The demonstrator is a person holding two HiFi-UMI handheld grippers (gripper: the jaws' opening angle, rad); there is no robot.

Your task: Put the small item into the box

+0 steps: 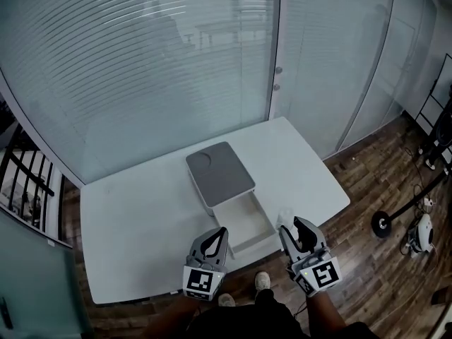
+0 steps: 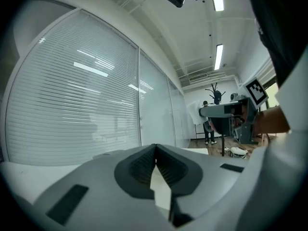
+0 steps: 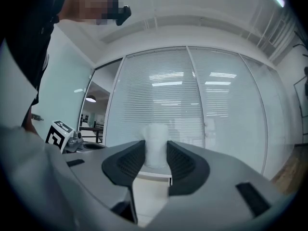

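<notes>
A: Grip: right gripper [image 3: 155,163], jaws clamped on small white item [image 3: 156,141], held just right of the open drawer [image 1: 244,224] of the box [image 1: 219,169]. Left gripper [image 2: 155,167]: jaws together, empty.

B: Hazard?

A: Off-line release may land it on the drawer wall or table [image 1: 141,210]. Item's lower end hidden behind jaws; material unclear.

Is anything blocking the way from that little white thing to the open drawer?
Nothing visible. The item, clamped in the right hand-held gripper, sits just right of the open drawer, whose inside looks bare.
</notes>
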